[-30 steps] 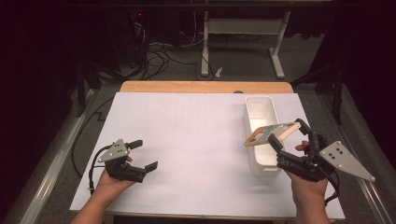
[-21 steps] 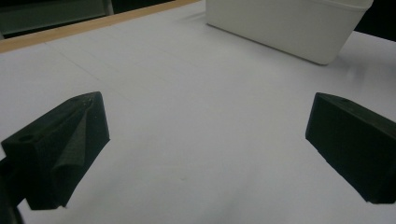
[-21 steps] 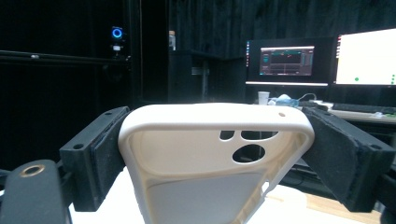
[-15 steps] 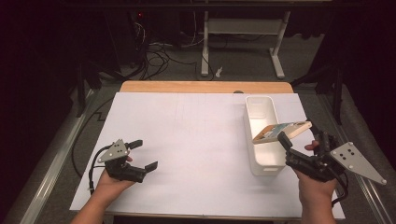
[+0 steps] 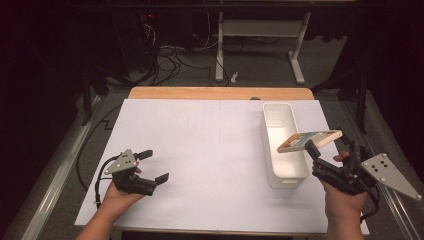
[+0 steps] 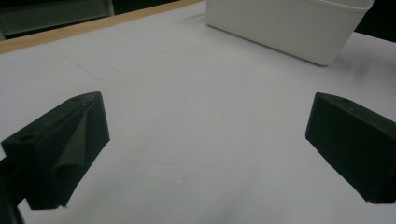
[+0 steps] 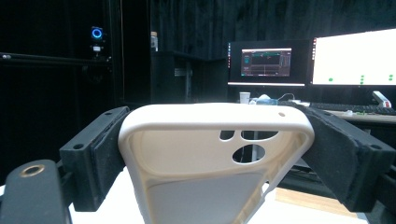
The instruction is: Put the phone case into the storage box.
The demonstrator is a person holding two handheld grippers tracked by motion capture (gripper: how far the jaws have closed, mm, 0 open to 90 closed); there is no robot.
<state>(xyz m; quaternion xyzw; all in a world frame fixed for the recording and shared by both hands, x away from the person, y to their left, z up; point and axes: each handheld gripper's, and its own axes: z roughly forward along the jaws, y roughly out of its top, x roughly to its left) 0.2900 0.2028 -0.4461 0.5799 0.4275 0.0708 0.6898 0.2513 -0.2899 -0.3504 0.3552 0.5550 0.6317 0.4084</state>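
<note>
A beige phone case (image 5: pixel 310 140) with camera cut-outs hangs tilted over the near end of a white bin (image 5: pixel 282 179), and my right gripper (image 5: pixel 327 145) is shut on it. In the right gripper view the phone case (image 7: pixel 205 158) sits upright between the two black jaws, which press on its side edges, and my right gripper (image 7: pixel 215 144) points up at the room. My left gripper (image 5: pixel 155 166) rests low at the table's front left, open with nothing between its fingers. In the left gripper view my left gripper (image 6: pixel 205 140) faces the white bin (image 6: pixel 289 28) across bare white paper.
White paper (image 5: pixel 200 150) covers the table, with a wooden strip (image 5: pixel 220 93) along the far edge. Monitors (image 7: pixel 266 63) and a desk stand in the room behind. Table legs and cables lie on the floor beyond the table.
My right gripper has carried the phone case to the right and tipped back, from over the bin's middle to its right rim. The left gripper has stayed still.
</note>
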